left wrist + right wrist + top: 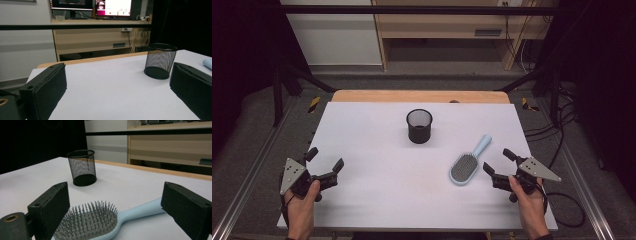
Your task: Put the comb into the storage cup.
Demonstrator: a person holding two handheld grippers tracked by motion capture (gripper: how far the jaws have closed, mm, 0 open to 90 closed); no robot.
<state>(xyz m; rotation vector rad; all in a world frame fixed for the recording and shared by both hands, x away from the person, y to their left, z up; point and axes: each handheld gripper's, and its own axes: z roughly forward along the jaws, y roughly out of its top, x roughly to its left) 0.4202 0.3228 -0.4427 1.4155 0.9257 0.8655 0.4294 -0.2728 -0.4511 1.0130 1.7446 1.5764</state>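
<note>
A light blue hairbrush [468, 163] lies bristles up on the white table [377, 150], right of centre, its handle pointing to the far right. A black mesh cup [419, 126] stands upright near the middle of the table. My right gripper [499, 162] is open just right of the brush head, nothing between its jaws; in the right gripper view the hairbrush [100, 220] lies just ahead of the jaws and the mesh cup [82, 167] stands beyond. My left gripper [324, 159] is open at the table's left front, empty. From the left gripper view the mesh cup [160, 61] is ahead to the right.
A wooden strip [419, 96] borders the table's far edge. Metal rails [242, 185] run along both sides. Beyond the table stand wooden furniture [447, 25] and cables on the floor. Monitors [113, 7] sit on a far desk.
</note>
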